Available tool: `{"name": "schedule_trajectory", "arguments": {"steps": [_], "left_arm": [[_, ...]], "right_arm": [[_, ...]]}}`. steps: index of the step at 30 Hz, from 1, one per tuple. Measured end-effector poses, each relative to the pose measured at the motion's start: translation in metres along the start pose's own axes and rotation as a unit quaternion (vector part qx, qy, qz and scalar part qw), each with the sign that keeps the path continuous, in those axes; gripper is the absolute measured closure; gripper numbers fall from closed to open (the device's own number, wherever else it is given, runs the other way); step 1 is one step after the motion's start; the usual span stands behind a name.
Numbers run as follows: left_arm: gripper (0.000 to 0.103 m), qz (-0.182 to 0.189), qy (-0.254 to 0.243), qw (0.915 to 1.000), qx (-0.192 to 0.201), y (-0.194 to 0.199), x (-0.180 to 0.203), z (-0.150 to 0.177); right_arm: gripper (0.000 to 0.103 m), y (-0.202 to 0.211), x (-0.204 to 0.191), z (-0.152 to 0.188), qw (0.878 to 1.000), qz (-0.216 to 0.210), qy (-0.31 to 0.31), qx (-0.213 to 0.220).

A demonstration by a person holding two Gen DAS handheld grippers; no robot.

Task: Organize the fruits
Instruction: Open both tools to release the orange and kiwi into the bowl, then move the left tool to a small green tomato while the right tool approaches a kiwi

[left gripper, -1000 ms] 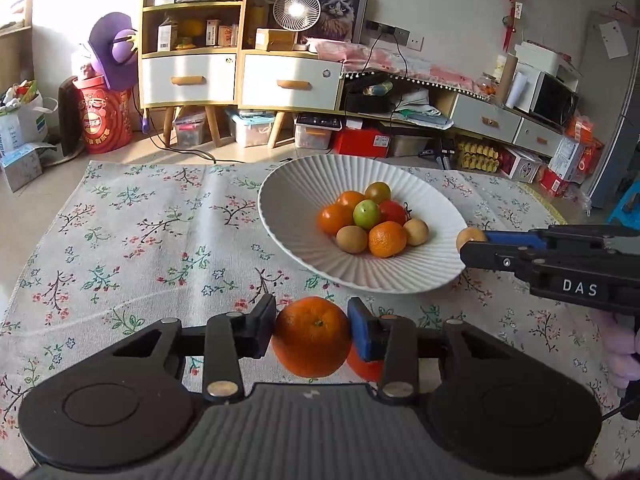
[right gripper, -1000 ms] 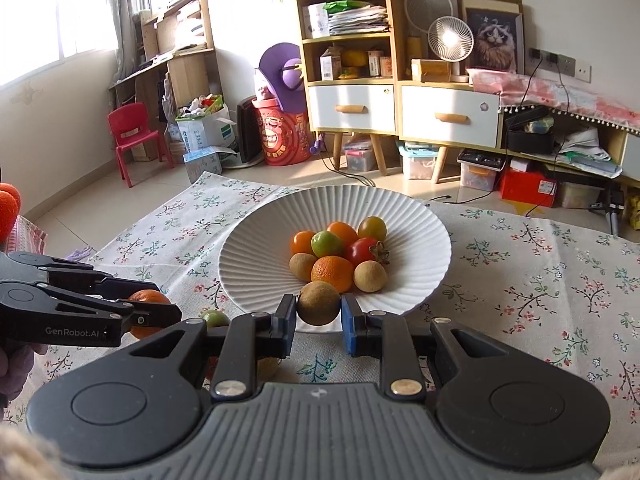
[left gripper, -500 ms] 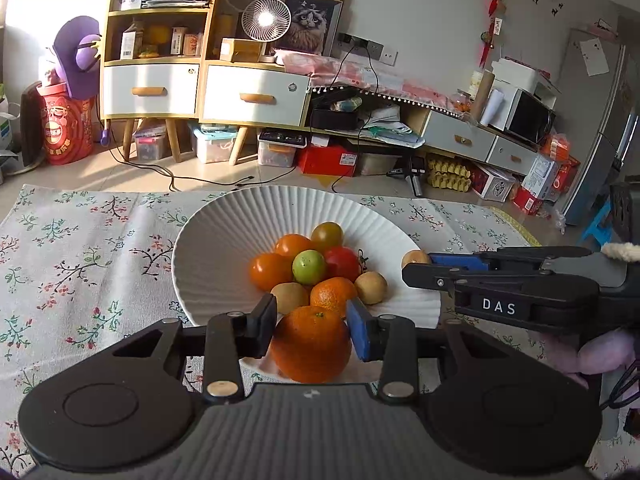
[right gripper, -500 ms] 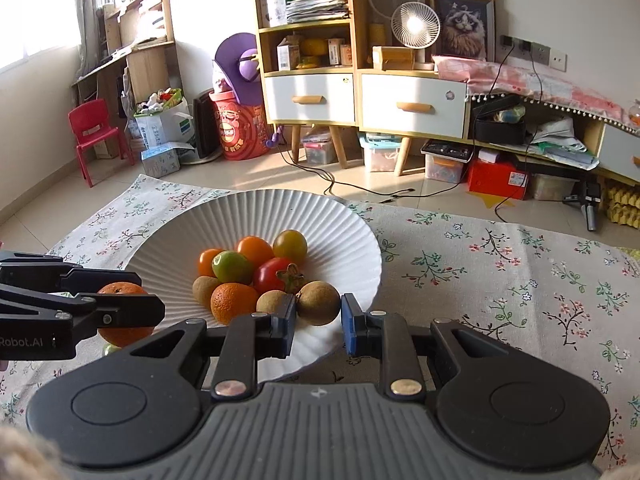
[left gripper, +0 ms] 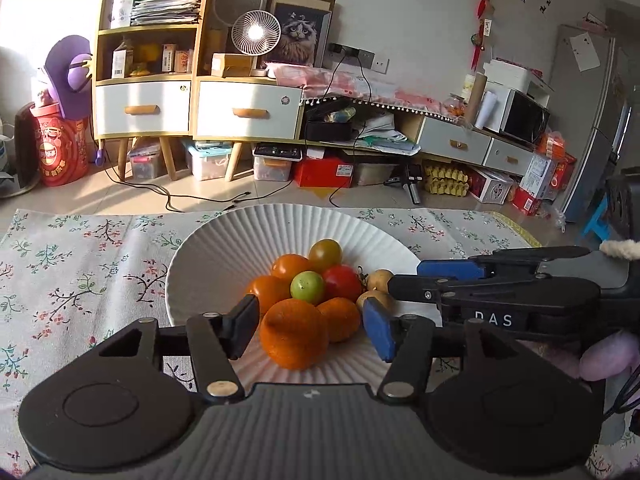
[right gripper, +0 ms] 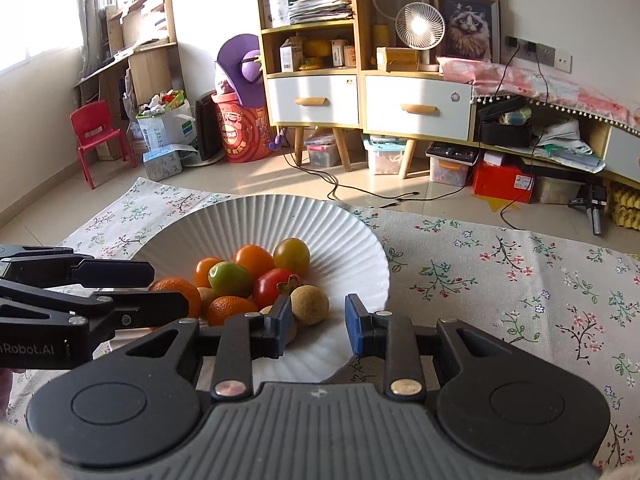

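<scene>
A white ribbed bowl [left gripper: 208, 248] [right gripper: 360, 248] holds a heap of small fruits: orange ones, a green one [left gripper: 307, 286], a red one [left gripper: 342, 282] and brown ones. A large orange [left gripper: 294, 334] rests on the bowl's near side between the jaws of my left gripper [left gripper: 310, 332], which are opening and no longer press it. From the right wrist view, a round brown fruit [right gripper: 310, 305] lies in the bowl beside the left pad of my right gripper [right gripper: 316, 326], whose jaws are opening too, with a gap on the other side. Each gripper shows in the other's view: right gripper [left gripper: 404, 277], left gripper [right gripper: 170, 289].
The bowl stands on a floral tablecloth [left gripper: 80, 272] [right gripper: 520, 280]. Beyond the table's far edge is tiled floor with cables, storage boxes, a white-drawered cabinet [left gripper: 192, 108], a small fan [left gripper: 256, 34] and a red child's chair [right gripper: 96, 132].
Both grippers moved in over the bowl's near rim from either side. The left jaws then parted from the orange and the right jaws from the brown fruit; both fruits now lie in the bowl.
</scene>
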State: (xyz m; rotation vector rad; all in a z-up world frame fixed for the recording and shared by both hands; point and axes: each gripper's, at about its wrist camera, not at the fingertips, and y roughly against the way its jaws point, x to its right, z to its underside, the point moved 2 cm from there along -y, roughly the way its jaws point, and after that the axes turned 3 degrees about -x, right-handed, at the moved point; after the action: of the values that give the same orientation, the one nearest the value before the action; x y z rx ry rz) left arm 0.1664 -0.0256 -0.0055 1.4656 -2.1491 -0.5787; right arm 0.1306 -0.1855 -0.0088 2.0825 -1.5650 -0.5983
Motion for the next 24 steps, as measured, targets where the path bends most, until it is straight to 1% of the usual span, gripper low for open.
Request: {"name": "schedule_trajectory", "arguments": {"steps": [1, 5, 6, 8, 10, 12, 17, 20, 24], "left_arm": [[0.027, -0.001, 0.000, 1.0000, 0.001, 0.002, 0.000, 0.000], [0.018, -0.008, 0.003, 1.0000, -0.005, 0.009, -0.003, 0.001], [0.014, -0.012, 0.003, 0.9999, -0.007, 0.012, -0.004, 0.002], [0.011, -0.019, 0.009, 0.9998, -0.009, 0.017, -0.005, 0.003], [0.008, -0.019, 0.015, 0.9996, -0.014, 0.023, -0.007, 0.004], [0.008, -0.024, 0.012, 0.9995, -0.015, 0.030, -0.007, 0.005], [0.005, -0.032, 0.004, 0.9992, -0.022, 0.044, -0.008, 0.013], [0.004, -0.039, 0.005, 0.9986, -0.035, 0.048, -0.008, 0.017], [0.003, -0.042, 0.001, 0.9983, -0.040, 0.056, -0.006, 0.026]], "right_arm": [[0.066, 0.002, -0.001, 0.000, 1.000, 0.000, -0.001, 0.001], [0.058, 0.009, -0.003, 0.002, 1.000, 0.002, -0.001, 0.002], [0.055, 0.011, -0.003, 0.001, 1.000, 0.003, -0.003, 0.001], [0.048, 0.015, -0.003, 0.002, 1.000, 0.007, -0.005, 0.002], [0.039, 0.020, -0.002, 0.002, 1.000, 0.010, -0.011, 0.003], [0.035, 0.025, -0.002, 0.004, 1.000, 0.008, -0.017, 0.003], [0.031, 0.034, -0.006, 0.008, 1.000, 0.015, -0.018, -0.006], [0.027, 0.041, -0.009, 0.009, 1.000, 0.008, -0.016, -0.004], [0.022, 0.047, -0.017, 0.014, 1.000, 0.000, -0.010, -0.004]]}}
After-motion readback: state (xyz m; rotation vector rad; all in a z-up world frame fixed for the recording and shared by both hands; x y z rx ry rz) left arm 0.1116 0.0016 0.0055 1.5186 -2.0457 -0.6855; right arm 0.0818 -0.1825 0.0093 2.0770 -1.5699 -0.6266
